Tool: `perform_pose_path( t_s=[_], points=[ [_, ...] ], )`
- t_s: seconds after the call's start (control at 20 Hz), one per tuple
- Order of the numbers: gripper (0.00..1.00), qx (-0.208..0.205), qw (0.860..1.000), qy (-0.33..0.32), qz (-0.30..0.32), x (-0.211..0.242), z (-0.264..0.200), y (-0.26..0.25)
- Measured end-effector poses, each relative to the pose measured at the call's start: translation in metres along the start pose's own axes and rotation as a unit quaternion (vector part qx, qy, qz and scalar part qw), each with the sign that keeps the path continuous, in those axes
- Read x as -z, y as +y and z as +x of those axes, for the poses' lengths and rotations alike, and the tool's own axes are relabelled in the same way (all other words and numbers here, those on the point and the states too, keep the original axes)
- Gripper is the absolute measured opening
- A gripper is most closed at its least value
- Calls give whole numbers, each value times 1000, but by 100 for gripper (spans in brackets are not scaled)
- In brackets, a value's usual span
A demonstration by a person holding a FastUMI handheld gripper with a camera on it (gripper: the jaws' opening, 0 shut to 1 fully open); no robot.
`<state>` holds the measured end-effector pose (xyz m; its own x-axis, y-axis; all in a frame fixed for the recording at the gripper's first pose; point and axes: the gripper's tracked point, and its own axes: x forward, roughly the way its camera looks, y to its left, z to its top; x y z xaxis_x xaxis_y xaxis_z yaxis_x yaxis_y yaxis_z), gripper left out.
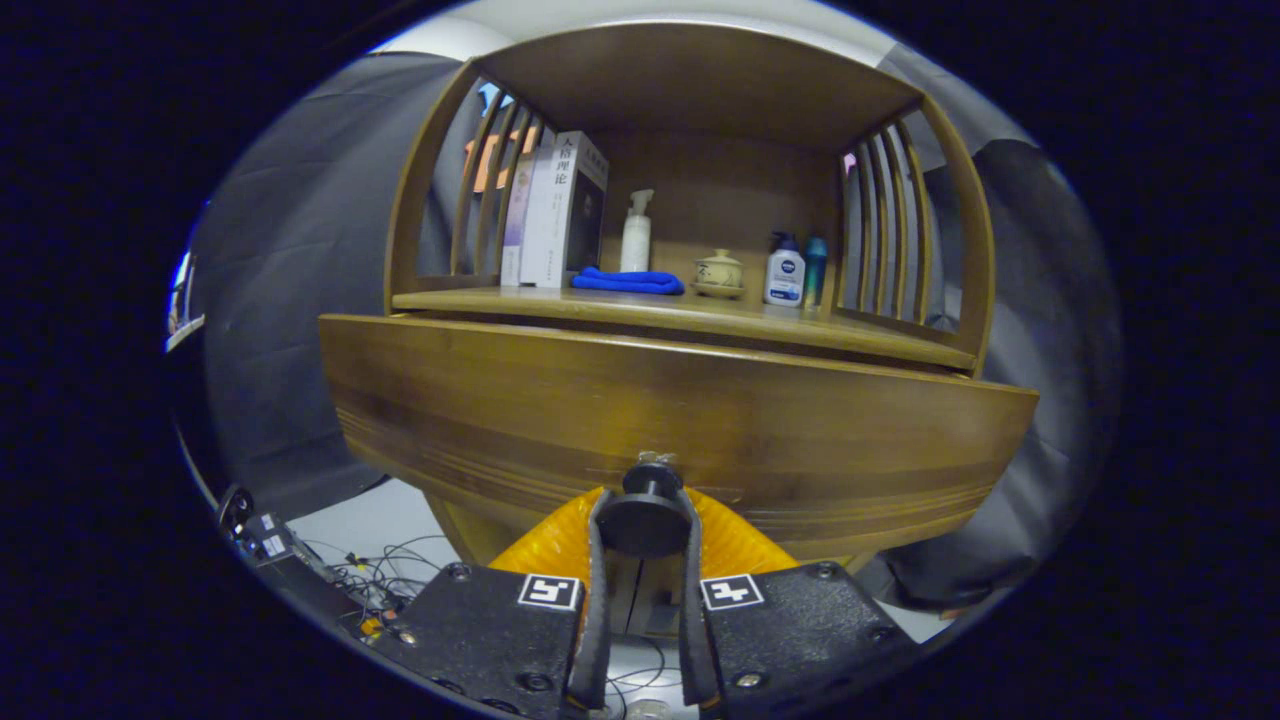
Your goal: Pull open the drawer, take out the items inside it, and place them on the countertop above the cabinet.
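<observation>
- gripper (645,525) nearest the camera, both fingers (598,560) clamped on the round dark knob (645,520), one finger pressing each side
- knob sits at the lower middle of the drawer front (680,415), a wide wooden panel standing out from the cabinet
- drawer contents hidden behind that front panel
- countertop (700,315) just above the drawer: books (555,210) upright at one end, blue cloth (628,282) beside them, pump bottle (636,232) behind the cloth, lidded ceramic cup (718,272), lotion bottle (785,270), teal bottle (815,268)
- cables (385,570) on the floor below
</observation>
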<state>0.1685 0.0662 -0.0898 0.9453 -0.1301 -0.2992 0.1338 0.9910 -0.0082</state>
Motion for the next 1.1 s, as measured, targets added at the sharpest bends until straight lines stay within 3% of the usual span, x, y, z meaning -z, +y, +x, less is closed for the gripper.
perform_pose_path(
  t_s=[0.45, 1.1],
  points=[
    [31, -26, 1000, 1, 18, 16, -52, 2],
    [31, -35, 999, 2, 21, 34, -76, 4]
  ],
)
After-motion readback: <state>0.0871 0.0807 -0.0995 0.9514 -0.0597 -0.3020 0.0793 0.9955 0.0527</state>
